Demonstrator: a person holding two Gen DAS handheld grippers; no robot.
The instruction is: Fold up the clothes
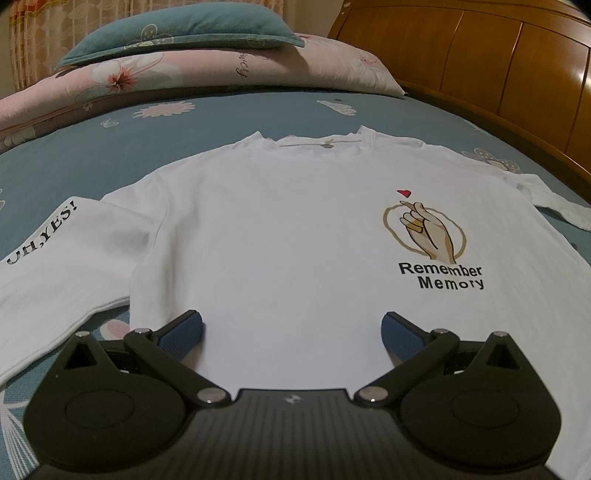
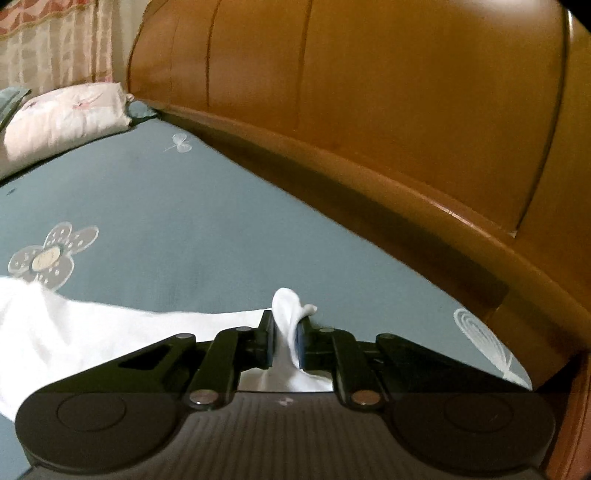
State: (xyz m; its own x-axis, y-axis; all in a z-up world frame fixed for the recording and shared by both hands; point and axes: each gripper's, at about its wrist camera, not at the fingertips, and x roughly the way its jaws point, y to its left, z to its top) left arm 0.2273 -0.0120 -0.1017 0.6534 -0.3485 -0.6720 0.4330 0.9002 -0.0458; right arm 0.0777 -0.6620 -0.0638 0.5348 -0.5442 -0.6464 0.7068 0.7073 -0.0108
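A white long-sleeved shirt [image 1: 280,236] lies face up on the teal bedsheet [image 1: 258,110], with a hand-and-heart print and "Remember Memory" on its chest. Its left sleeve [image 1: 55,258] bears black lettering. My left gripper [image 1: 291,326] hovers over the lower middle of the shirt, open, blue pads wide apart with nothing between them. In the right wrist view, my right gripper [image 2: 287,332] is shut on the end of the shirt's right sleeve [image 2: 288,310], which bunches up between the pads. The rest of that sleeve [image 2: 74,332] trails off to the left across the sheet.
A wooden headboard [image 2: 369,110] runs along the right side of the bed, close to the right gripper. Pink floral pillows [image 1: 184,74] and a teal one [image 1: 184,29] lie at the far end. Curtains [image 2: 55,44] hang behind.
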